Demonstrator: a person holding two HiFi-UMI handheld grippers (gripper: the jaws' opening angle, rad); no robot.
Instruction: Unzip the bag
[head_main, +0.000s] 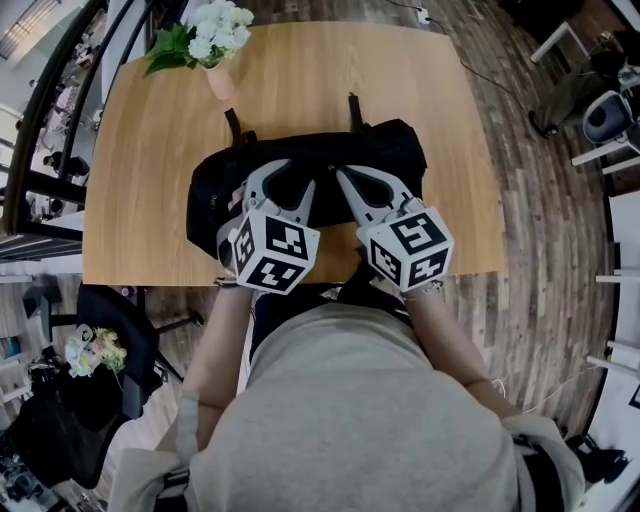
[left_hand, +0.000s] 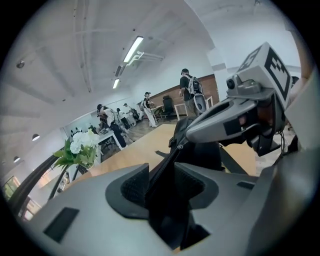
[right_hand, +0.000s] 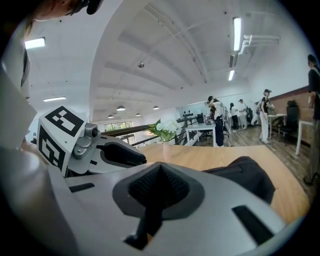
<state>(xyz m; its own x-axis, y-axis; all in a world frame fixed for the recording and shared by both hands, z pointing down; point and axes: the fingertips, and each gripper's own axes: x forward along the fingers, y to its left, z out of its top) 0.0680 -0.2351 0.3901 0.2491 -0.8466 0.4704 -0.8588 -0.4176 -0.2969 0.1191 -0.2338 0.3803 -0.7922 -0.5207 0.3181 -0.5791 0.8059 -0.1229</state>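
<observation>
Left gripper (left_hand: 162, 189) of mine pinches the soft black cloth bag (head_main: 330, 155) by its zip (left_hand: 170, 160). The bag lies on the brown wooden table (head_main: 140, 180). My right gripper (right_hand: 159, 185) is squeezed shut at the zip.

No text, number, brand or sign can be read anywhere. The only printed marks are the black-and-white square patterns on the cube of the left gripper (head_main: 298, 172) and on the cube of the right gripper (head_main: 348, 176). They are made of blocks, not of letters or digits. The black bag (head_main: 400, 150) on the surface (head_main: 150, 200) shows no label that can be made out.
</observation>
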